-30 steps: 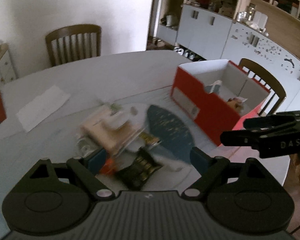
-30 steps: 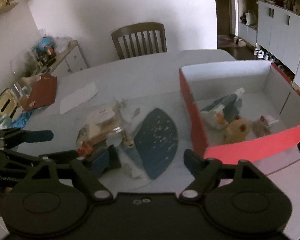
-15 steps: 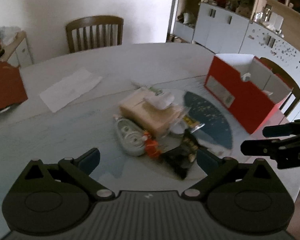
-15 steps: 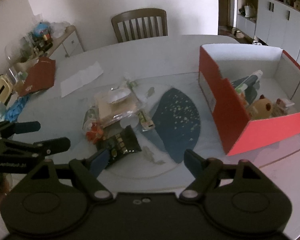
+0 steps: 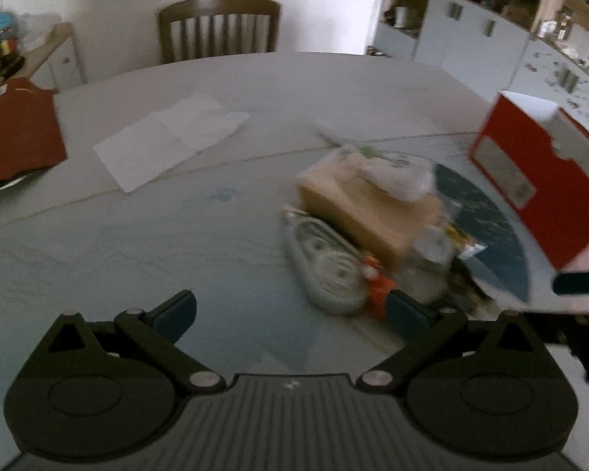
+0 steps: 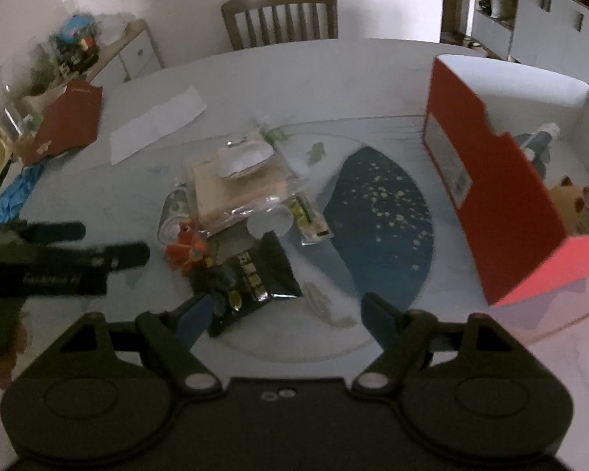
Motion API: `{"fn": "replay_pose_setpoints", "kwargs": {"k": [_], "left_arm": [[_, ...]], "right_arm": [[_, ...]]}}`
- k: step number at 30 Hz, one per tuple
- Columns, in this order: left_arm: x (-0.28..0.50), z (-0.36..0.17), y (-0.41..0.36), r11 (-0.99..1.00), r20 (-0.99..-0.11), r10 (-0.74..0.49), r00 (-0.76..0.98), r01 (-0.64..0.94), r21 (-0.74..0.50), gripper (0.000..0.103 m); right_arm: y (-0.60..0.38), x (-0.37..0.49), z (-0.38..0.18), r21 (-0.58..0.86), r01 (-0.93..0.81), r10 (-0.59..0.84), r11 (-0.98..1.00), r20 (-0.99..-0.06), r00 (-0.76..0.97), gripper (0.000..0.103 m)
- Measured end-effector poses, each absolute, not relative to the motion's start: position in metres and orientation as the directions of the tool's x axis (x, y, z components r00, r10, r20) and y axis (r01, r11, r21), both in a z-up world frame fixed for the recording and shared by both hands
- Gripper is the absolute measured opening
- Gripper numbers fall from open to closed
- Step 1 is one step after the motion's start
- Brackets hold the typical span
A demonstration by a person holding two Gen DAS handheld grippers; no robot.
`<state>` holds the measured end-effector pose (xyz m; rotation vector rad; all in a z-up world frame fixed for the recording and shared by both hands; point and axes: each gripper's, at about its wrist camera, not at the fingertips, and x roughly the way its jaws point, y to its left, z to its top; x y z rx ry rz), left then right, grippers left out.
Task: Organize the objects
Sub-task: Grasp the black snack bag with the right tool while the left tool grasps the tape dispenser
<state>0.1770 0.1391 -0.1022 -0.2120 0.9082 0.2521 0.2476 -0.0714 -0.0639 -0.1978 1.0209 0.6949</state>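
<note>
A pile lies mid-table: a tan box (image 6: 235, 188) with a white pouch (image 6: 245, 157) on top, an orange toy (image 6: 186, 249), a white tape dispenser (image 5: 326, 271) and a black snack packet (image 6: 255, 274). My right gripper (image 6: 286, 314) hovers open just in front of the packet, whose near corner sits by the left finger. My left gripper (image 5: 292, 314) is wide open over bare table, left of the pile; the right wrist view shows the left gripper (image 6: 114, 240) beside the orange toy. The red box (image 6: 502, 196) at right holds a plush toy (image 6: 569, 200) and a tube (image 6: 538, 141).
A dark blue speckled mat (image 6: 381, 216) lies between pile and red box. A white paper (image 6: 157, 125) and a red folder (image 6: 66, 121) lie far left. A wooden chair (image 6: 278, 15) stands behind the table, a cluttered cabinet (image 6: 110, 51) at left.
Both grippers have come lower and nearer the table. The left view has swung left, so the pile now lies to its right. The left jaws have widened slightly.
</note>
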Motion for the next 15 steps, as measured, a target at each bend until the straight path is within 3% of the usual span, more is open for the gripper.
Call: {"fn": "replay_pose_setpoints", "kwargs": {"k": [15], "left_arm": [[0.227,-0.118,0.152,0.929,-0.833,0.15,0.533,-0.364,-0.066,0.103]], "right_arm": [[-0.044,0.262,-0.077,0.173,-0.653,0.448,0.737,-0.849,0.279,0.082]]}}
